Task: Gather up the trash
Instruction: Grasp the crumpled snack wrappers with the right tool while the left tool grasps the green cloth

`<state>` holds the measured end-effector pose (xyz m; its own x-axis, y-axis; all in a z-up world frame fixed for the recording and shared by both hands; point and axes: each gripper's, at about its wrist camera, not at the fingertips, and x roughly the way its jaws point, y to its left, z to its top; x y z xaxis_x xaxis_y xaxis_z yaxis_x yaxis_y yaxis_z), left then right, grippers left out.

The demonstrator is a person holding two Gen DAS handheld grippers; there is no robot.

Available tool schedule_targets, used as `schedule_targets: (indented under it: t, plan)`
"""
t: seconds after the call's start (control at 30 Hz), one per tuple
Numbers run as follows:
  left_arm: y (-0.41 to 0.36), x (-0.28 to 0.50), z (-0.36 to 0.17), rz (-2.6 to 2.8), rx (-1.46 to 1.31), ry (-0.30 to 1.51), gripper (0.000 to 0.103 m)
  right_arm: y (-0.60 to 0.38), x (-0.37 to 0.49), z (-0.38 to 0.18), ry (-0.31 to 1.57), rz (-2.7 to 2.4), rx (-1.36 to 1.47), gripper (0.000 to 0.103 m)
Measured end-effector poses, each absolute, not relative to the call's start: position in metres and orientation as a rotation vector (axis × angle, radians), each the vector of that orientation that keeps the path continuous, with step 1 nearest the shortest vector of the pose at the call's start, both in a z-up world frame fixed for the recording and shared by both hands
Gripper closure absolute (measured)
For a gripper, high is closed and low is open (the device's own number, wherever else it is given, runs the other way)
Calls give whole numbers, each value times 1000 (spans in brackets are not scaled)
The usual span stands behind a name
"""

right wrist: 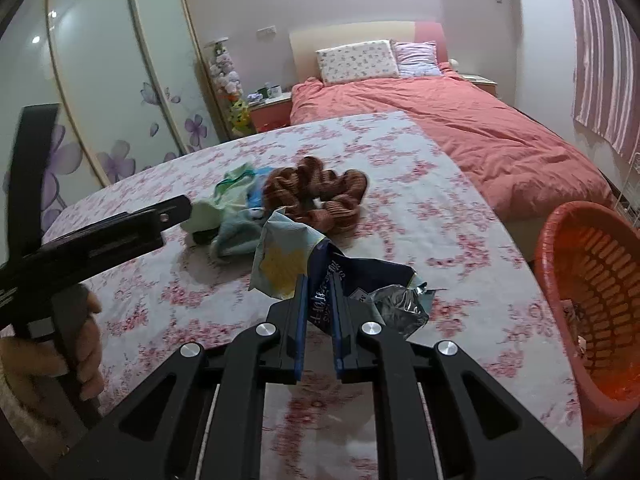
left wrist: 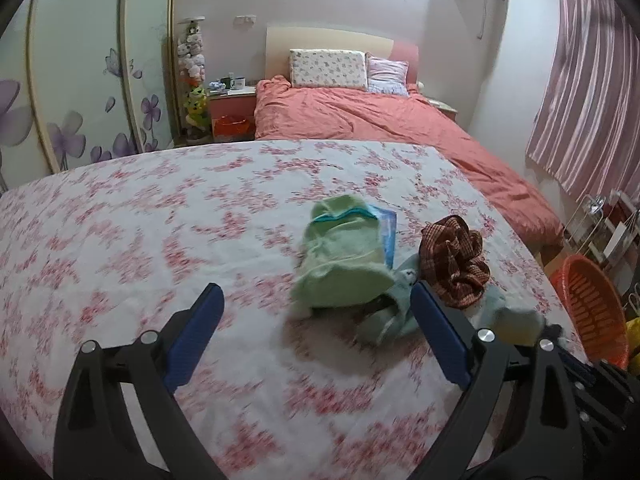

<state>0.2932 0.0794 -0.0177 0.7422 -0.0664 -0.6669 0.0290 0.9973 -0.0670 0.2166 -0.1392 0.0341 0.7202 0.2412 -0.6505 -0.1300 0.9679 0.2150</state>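
My right gripper (right wrist: 319,280) is shut on a crumpled snack wrapper (right wrist: 292,254), blue, pale and silver, held above the floral-covered table (right wrist: 440,216). An orange slatted basket (right wrist: 592,280) stands to its right, beside the table; it also shows in the left wrist view (left wrist: 592,308). My left gripper (left wrist: 316,294) is open and empty over the table (left wrist: 140,220), just short of a pile of cloths: a green cloth (left wrist: 340,260), a pale teal one (left wrist: 396,312) and a brown checked one (left wrist: 456,264). A blue packet (left wrist: 388,232) lies under the green cloth.
A bed with a coral duvet (left wrist: 380,120) stands beyond the table. A wardrobe with flower decals (left wrist: 80,100) is on the left, a pink striped curtain (left wrist: 580,100) on the right. A nightstand with mugs (left wrist: 232,96) is by the bed.
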Motion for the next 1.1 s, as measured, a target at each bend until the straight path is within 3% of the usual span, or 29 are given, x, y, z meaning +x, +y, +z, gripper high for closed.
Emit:
schedule_targets:
  t: [0.2, 0.3, 0.43, 0.5, 0.57, 1.1]
  plan:
    - [64, 322, -33, -34, -28, 794, 19, -157, 218, 28, 748, 187, 186, 92]
    - [66, 329, -41, -39, -52, 836, 34, -162, 217, 25, 750, 183, 190, 92]
    - [72, 329, -42, -51, -81, 848, 63, -168, 218, 24, 750, 176, 202, 92]
    - [76, 328, -39, -62, -101, 842, 70, -171, 218, 25, 746, 173, 205, 92]
    - [79, 328, -34, -65, -112, 832, 85, -174, 217, 26, 739, 169, 209, 92]
    - [80, 290, 32, -117, -96, 694, 94, -195, 196, 50, 664, 134, 221, 92]
